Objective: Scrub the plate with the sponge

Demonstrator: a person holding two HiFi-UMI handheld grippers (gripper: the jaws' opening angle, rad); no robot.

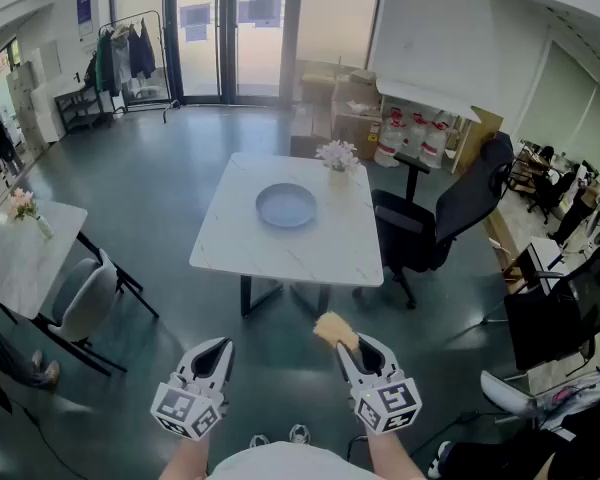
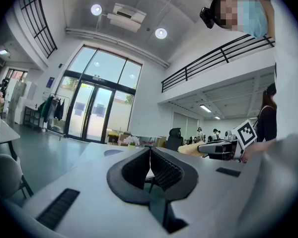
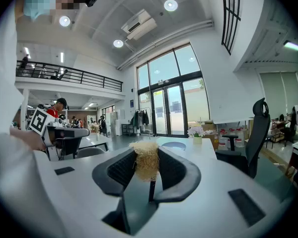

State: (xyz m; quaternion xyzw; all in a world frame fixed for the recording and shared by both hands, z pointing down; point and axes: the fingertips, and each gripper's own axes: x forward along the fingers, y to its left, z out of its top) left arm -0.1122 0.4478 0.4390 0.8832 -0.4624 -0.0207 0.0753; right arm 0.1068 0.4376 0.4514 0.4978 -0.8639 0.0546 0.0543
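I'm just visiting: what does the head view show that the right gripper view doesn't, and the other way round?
Only the head view: the person's shoes on the floor and the dark table legs.
Only the right gripper view: the ceiling lights and the balcony railing.
Both: the right gripper shut on the yellow sponge, the blue plate on the white table, the flower vase and the black office chair.

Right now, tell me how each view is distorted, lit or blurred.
Head view: fisheye bends straight lines, glare streaks the floor, yet the plate on the table is sharp. Left gripper view: round black vignette, bright doors behind, a mosaic patch top right. Right gripper view: same vignette, the sponge shows its fibres clearly.
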